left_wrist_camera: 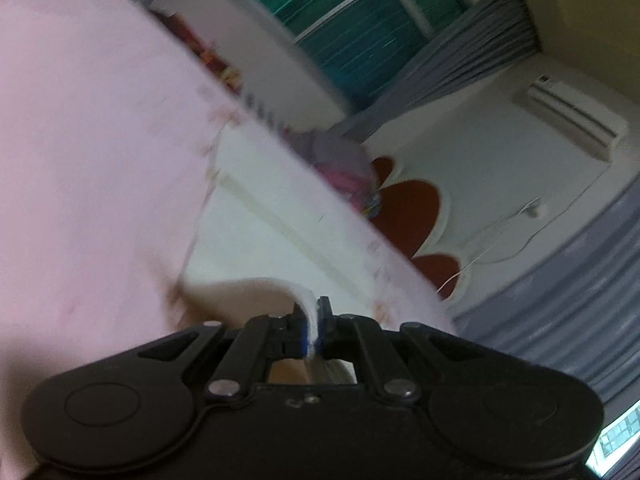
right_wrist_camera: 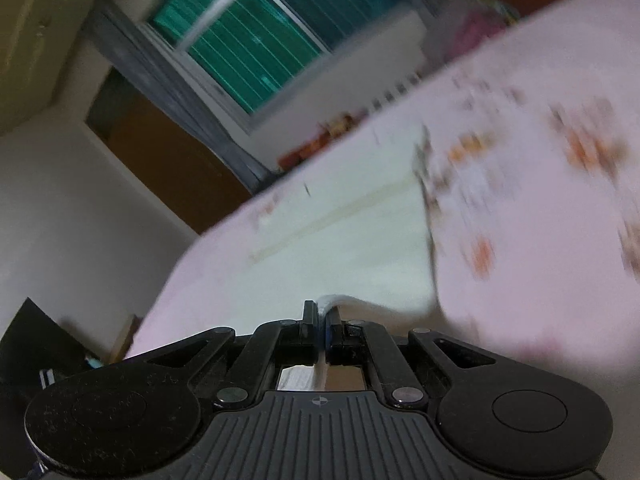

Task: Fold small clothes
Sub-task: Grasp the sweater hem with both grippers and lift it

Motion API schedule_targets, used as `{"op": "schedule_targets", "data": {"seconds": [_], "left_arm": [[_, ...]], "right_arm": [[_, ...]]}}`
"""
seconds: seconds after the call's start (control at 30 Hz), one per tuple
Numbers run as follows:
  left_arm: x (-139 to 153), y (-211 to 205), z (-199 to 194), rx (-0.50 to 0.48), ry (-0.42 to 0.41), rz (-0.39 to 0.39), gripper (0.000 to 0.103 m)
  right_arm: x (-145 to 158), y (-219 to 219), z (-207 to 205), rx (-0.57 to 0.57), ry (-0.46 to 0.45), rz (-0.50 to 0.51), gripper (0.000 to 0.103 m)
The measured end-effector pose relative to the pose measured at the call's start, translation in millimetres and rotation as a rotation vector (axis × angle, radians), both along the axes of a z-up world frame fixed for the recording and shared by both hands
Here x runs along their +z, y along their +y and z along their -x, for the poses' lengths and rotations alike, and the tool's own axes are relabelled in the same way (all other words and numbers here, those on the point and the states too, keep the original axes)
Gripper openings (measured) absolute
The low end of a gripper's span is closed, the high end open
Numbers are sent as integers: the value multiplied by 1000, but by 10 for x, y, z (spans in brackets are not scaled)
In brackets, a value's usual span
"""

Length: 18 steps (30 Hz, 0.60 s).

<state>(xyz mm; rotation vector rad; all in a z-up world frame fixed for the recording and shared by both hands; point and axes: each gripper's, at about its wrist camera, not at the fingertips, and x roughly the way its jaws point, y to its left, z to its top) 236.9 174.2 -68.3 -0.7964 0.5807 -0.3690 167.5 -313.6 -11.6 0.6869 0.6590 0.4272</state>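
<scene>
**Both grippers clamped on the edge of a pink garment held in the air**

Left wrist view: the left gripper [left_wrist_camera: 312, 322] has its two fingers drawn almost together, with a white hem of the pink garment [left_wrist_camera: 92, 168] pinched between them. The cloth rises from the fingers and spreads across the left half of the view; its pale inner face [left_wrist_camera: 264, 232] shows in the middle, bordered by a seam. The view is tilted and blurred. Behind the cloth lie a window with green blinds [left_wrist_camera: 340, 20], grey curtains [left_wrist_camera: 472, 64], a wall air conditioner [left_wrist_camera: 576, 120] and red petal-shaped wall decoration [left_wrist_camera: 412, 204].

Right wrist view: the right gripper [right_wrist_camera: 322, 322] is likewise nearly closed, gripping a white folded edge of the same garment [right_wrist_camera: 540, 280]. The cloth spreads upward and to the right, where a blurred orange print [right_wrist_camera: 484, 256] is visible on the pink face; the pale inner face [right_wrist_camera: 340, 248] occupies the centre. Beyond the cloth are the window [right_wrist_camera: 248, 48], a grey curtain [right_wrist_camera: 160, 80] and a brown door [right_wrist_camera: 168, 160]. A dark object [right_wrist_camera: 36, 344] sits at the lower left, too blurred to identify.

Whether any part of the garment rests on a surface cannot be told.
</scene>
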Motion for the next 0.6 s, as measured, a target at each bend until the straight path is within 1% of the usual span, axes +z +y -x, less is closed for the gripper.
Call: {"op": "schedule_targets", "data": {"seconds": [0.07, 0.13, 0.2, 0.27, 0.33, 0.4, 0.47, 0.5, 0.6], "left_arm": [[157, -24, -273, -8, -37, -4, 4], [286, 9, -562, -8, -58, -8, 4], [367, 11, -919, -1, -60, -5, 4], [412, -4, -1275, -4, -62, -29, 4], [388, -3, -1625, -9, -33, -41, 4], [268, -54, -2001, -3, 18, -59, 4], [97, -27, -2326, -5, 71, -64, 4], [-13, -18, -2502, -8, 103, -61, 4], [-314, 24, -2834, -22, 165, -78, 4]], "right_arm": [[148, 6, -220, -12, -39, 2, 2], [275, 6, -538, -36, -65, 2, 2], [382, -28, -858, -68, -69, -7, 2], [466, -52, -1208, -97, -63, -14, 2], [495, -73, -1577, -117, -42, -14, 2], [398, -86, -1966, -129, -7, -2, 2], [223, -102, -2337, -142, 56, 0, 2], [110, -109, -2505, -152, 84, 0, 2], [-255, -131, -2928, -171, 169, -13, 2]]}}
